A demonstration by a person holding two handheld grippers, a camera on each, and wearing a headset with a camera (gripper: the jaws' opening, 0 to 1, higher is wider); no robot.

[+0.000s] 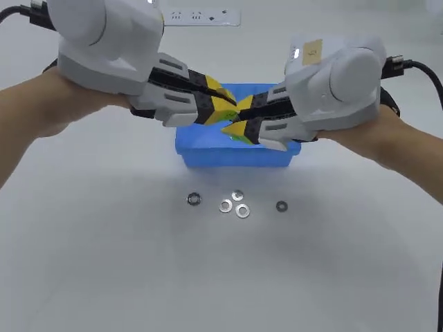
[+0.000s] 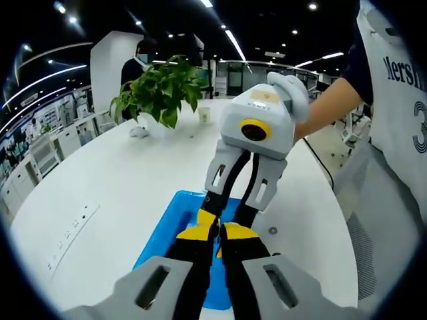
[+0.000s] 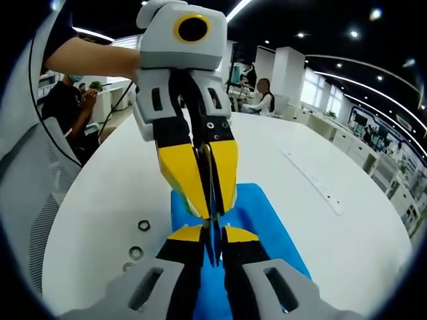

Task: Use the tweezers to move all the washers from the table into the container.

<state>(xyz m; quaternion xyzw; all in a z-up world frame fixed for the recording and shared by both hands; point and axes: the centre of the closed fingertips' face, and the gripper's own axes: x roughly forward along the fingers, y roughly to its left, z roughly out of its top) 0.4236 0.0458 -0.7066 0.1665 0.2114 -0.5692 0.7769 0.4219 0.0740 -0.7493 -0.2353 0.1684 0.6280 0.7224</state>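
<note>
Several metal washers (image 1: pixel 225 205) lie in a loose row on the white table (image 1: pixel 104 263), just in front of the blue container (image 1: pixel 235 158). My left gripper (image 1: pixel 232 107) and right gripper (image 1: pixel 233 130) meet tip to tip above the container. Both pairs of yellow-tipped jaws are closed on a thin metal strip, seemingly the tweezers (image 3: pixel 207 170). In the right gripper view my right gripper (image 3: pixel 213 235) faces the left gripper (image 3: pixel 211 210) over the container (image 3: pixel 267 220), with washers (image 3: pixel 143 225) on the left. In the left gripper view my left gripper (image 2: pixel 219 235) faces the right gripper (image 2: pixel 224 215).
A white power strip (image 1: pixel 201 15) lies at the table's far edge. A potted plant (image 2: pixel 163 90) stands at the far end of the long table. People sit at desks in the background. Open table surface lies in front of the washers.
</note>
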